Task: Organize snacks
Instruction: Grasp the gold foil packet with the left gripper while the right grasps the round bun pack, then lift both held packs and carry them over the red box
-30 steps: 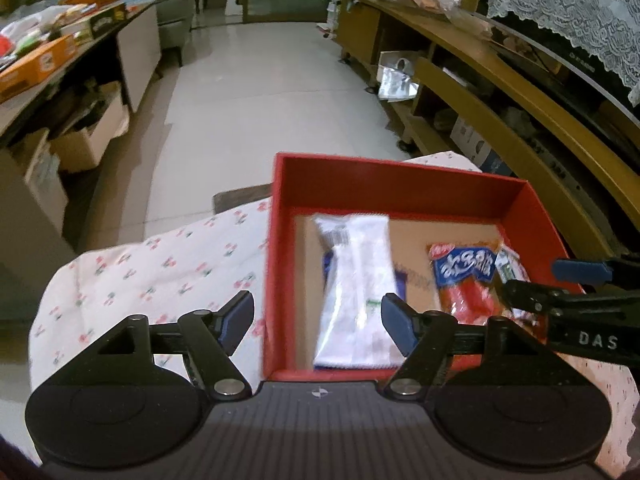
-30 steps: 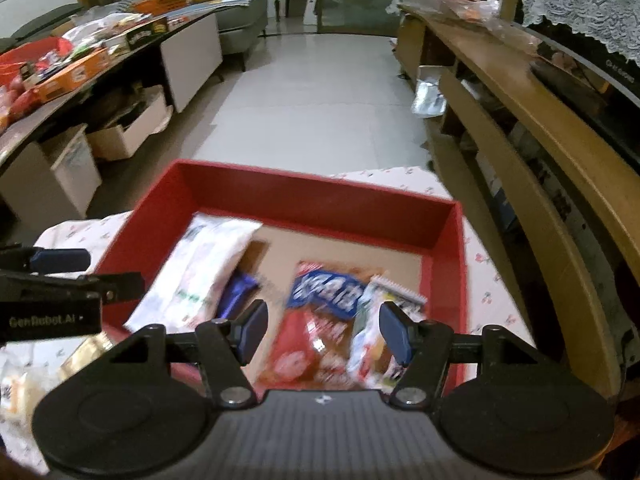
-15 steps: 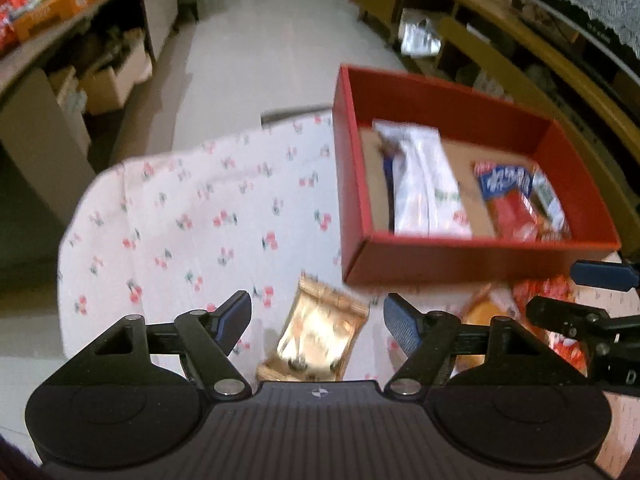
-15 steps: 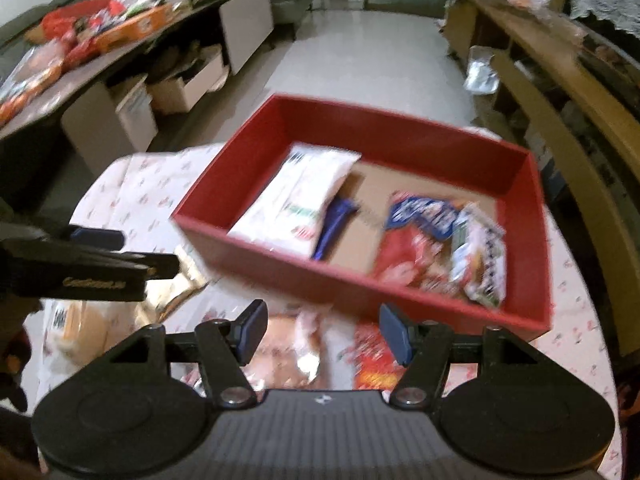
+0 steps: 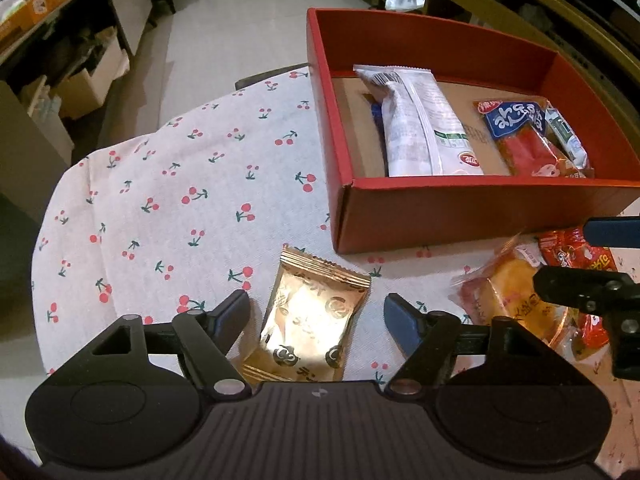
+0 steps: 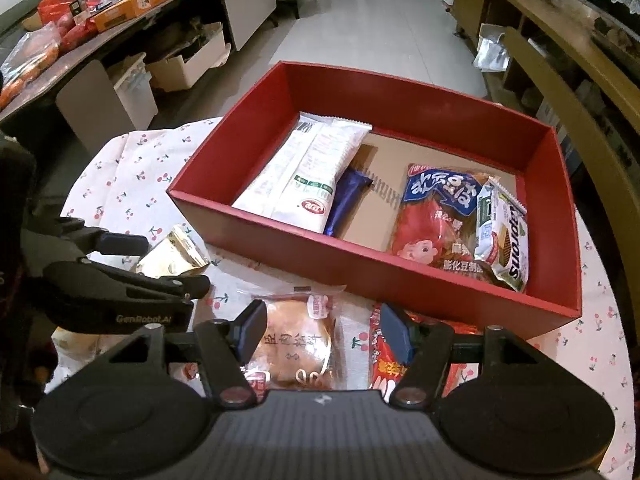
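A red box [image 5: 440, 216] [image 6: 400, 276] on the cherry-print cloth holds a white packet [image 5: 416, 120] [image 6: 308, 172], a dark blue bar [image 6: 346, 200], a red-and-blue bag [image 5: 524, 136] [image 6: 436, 216] and a small green-white pack [image 6: 504, 232]. My left gripper [image 5: 316, 312] is open, its fingers either side of a gold packet [image 5: 312, 320] [image 6: 172, 254] on the cloth. My right gripper [image 6: 322, 326] is open over a wrapped bun [image 6: 296, 344] [image 5: 516, 300], with a red packet [image 6: 384, 364] [image 5: 576, 256] beside it.
The round table's cloth [image 5: 160, 184] drops off at left and far edges. A long counter with boxes and bags [image 6: 100, 12] runs along the left. Wooden shelving [image 6: 560, 40] lines the right. Tiled floor [image 5: 248, 12] lies beyond.
Both grippers have pulled back from over the red box and come down towards the near cloth. The gold packet now lies between my left fingers, the bun between my right.
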A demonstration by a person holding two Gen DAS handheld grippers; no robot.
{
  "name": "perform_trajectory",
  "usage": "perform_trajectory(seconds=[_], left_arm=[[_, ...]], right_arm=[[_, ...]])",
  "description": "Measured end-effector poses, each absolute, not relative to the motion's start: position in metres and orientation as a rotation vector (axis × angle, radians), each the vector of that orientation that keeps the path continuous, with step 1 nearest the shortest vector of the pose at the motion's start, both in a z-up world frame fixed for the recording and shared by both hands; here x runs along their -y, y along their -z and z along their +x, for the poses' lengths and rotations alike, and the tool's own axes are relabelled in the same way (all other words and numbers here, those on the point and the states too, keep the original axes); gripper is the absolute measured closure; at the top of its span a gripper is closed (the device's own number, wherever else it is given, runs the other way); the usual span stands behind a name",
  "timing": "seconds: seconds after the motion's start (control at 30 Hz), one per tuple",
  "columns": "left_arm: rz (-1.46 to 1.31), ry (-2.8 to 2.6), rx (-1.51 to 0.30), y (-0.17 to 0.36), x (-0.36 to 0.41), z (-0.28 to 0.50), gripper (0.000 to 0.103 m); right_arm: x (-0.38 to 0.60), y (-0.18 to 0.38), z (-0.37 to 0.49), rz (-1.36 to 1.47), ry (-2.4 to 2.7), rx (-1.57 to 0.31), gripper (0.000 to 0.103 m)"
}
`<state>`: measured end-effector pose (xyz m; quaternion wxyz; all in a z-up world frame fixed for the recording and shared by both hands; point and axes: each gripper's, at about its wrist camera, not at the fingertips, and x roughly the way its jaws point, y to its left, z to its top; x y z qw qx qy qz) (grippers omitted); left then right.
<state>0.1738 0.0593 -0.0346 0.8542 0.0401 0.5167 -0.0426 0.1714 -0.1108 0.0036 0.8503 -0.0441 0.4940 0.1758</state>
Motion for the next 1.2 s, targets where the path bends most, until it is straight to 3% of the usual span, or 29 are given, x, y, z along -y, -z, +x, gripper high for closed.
perform_trajectory(seconds=[0.23,0.73,0.93,0.97,1.2], left_arm=[[0.084,0.088,-1.079,0.028,-0.059,0.165,0.054],[0.045,0.111,-1.104,0.026,-0.067,0.159,0.053],[0.071,0.104,-1.093,0.027,-0.064,0.159,0.053],[0.072,0.104,-1.093,0.027,-0.064,0.158,0.054],[0.074,0.108,-1.097,0.025,-0.058,0.148,0.057]], right_arm=[[0.098,0.01,0.176,-0.112,-0.384,-1.075,0.017],[0.078,0.036,0.189,-0.149,-0.405,-1.113,0.013],[0.082,0.032,0.186,-0.165,-0.404,-1.11,0.021],[0.083,0.03,0.185,-0.162,-0.412,-1.111,0.026],[0.091,0.021,0.172,-0.169,-0.412,-1.099,0.028]])
